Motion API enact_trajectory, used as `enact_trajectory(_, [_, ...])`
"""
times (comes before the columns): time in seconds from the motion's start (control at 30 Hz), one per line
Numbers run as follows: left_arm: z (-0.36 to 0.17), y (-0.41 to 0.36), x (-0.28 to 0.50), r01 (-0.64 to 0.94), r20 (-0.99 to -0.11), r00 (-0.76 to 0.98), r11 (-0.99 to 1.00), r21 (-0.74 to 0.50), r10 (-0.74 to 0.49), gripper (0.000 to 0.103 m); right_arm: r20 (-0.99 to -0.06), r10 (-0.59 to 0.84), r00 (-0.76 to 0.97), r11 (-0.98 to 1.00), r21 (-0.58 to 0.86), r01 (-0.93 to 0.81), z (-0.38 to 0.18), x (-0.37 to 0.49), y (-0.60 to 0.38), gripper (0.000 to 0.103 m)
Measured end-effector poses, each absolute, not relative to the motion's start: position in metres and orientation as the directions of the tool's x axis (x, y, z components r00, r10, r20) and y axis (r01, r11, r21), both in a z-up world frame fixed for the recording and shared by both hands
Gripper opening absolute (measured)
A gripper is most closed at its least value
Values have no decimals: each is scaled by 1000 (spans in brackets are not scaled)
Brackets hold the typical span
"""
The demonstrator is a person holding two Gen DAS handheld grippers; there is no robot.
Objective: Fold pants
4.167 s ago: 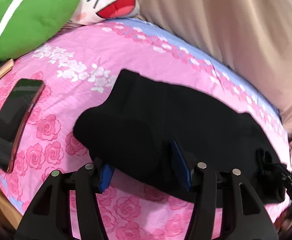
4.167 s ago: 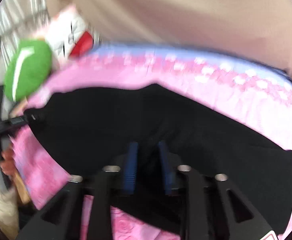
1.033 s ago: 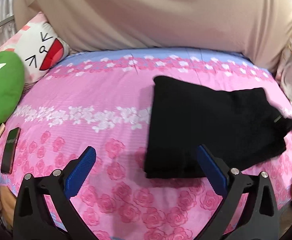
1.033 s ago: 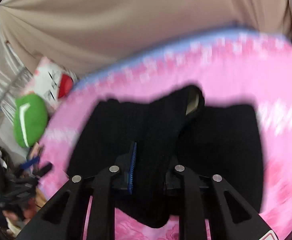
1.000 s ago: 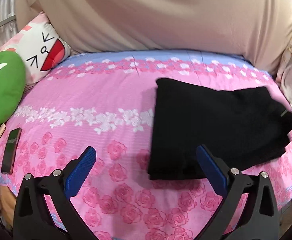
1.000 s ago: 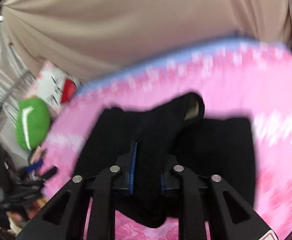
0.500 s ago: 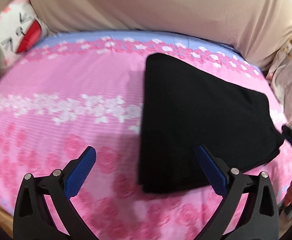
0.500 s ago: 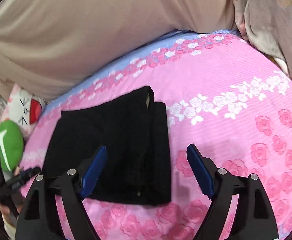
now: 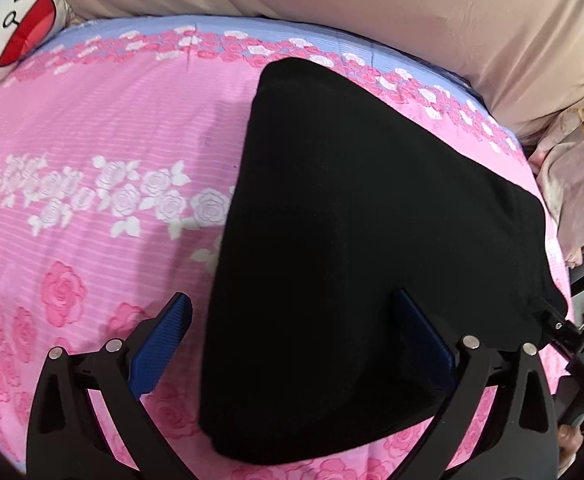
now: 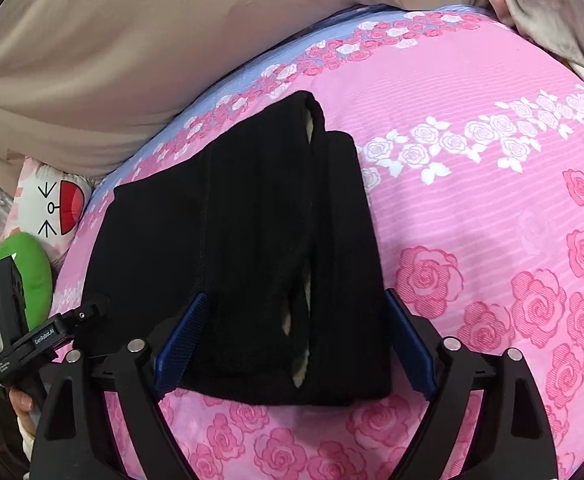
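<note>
Both grippers now nearer folded black pants (image 9: 352, 220), fingers spread wide, empty, "GenRoboAI" label (image 10: 44, 336).

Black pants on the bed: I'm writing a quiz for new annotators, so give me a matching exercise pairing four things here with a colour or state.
Things:
1. pants
2. bedsheet
3. left gripper
4. round cushion

States:
A. green
B. open, holding nothing
C. pink with roses
D. black, folded flat

Pairs: 1-D, 2-C, 3-B, 4-A
</note>
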State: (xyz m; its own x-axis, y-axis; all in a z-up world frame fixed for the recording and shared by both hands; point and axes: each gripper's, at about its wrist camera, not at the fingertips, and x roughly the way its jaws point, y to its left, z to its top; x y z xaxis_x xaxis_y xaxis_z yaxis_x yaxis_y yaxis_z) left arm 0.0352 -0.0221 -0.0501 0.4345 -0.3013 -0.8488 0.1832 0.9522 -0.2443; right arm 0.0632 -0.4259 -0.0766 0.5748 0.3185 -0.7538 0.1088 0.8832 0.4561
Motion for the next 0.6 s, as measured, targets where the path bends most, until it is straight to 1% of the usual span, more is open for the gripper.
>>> enact_trajectory(0.1, [-54, -22, 40, 179, -844, 421, 942, -282, -333, 98, -741, 320, 590, 881, 461, 101, -77, 65, -423, 86])
enact_trajectory(0.13, [-54, -22, 40, 194, -834, 422, 935, -299, -354, 94, -732, 328, 598, 877, 471, 97, -78, 66, -424, 76])
enact_trajectory(0.17, [-53, -23, 40, 209, -822, 422, 924, -321, -382, 76, -725, 341, 598, 870, 485, 91, -80, 67, -423, 69])
enact_trajectory(0.2, [-50, -21, 39, 210, -816, 415, 916, -343, -401, 61, -722, 349, 598, 865, 493, 92, -79, 67, -423, 58])
enact_trajectory(0.23, [-45, -19, 37, 207, -809, 419, 911, -357, -412, 51, -713, 364, 600, 858, 507, 81, -74, 66, -422, 41])
enact_trajectory(0.27, [-37, -15, 35, 212, -800, 425, 906, -366, -422, 35, -693, 387, 608, 848, 527, 61, -66, 63, -422, 39])
enact_trajectory(0.3, [-27, -7, 32, 218, -786, 428, 896, -388, -445, 31, -678, 400, 617, 845, 533, 38, -56, 61, -420, 36])
enact_trajectory(0.37, [-11, 4, 23, 237, -775, 414, 879, -414, -477, 26, -651, 428, 627, 844, 535, -20, -33, 53, -412, 35])
enact_trajectory(0.47, [15, 16, -8, 276, -782, 438, 894, -353, -444, 26, -634, 464, 618, 844, 528, -92, -7, 32, -398, 35])
enact_trajectory(0.5, [19, 20, -17, 286, -786, 443, 899, -332, -431, 29, -643, 461, 611, 851, 517, -98, -6, 24, -394, 37])
enact_trajectory(0.53, [17, 23, -26, 283, -801, 437, 908, -309, -408, 31, -665, 459, 589, 855, 510, -91, -12, 19, -392, 45])
enact_trajectory(0.57, [10, 23, -29, 280, -820, 425, 917, -284, -383, 36, -704, 439, 559, 873, 480, -81, -28, 15, -388, 49])
enact_trajectory(0.6, [0, 22, -32, 277, -838, 413, 926, -258, -357, 43, -738, 410, 536, 892, 448, -65, -40, 14, -385, 59])
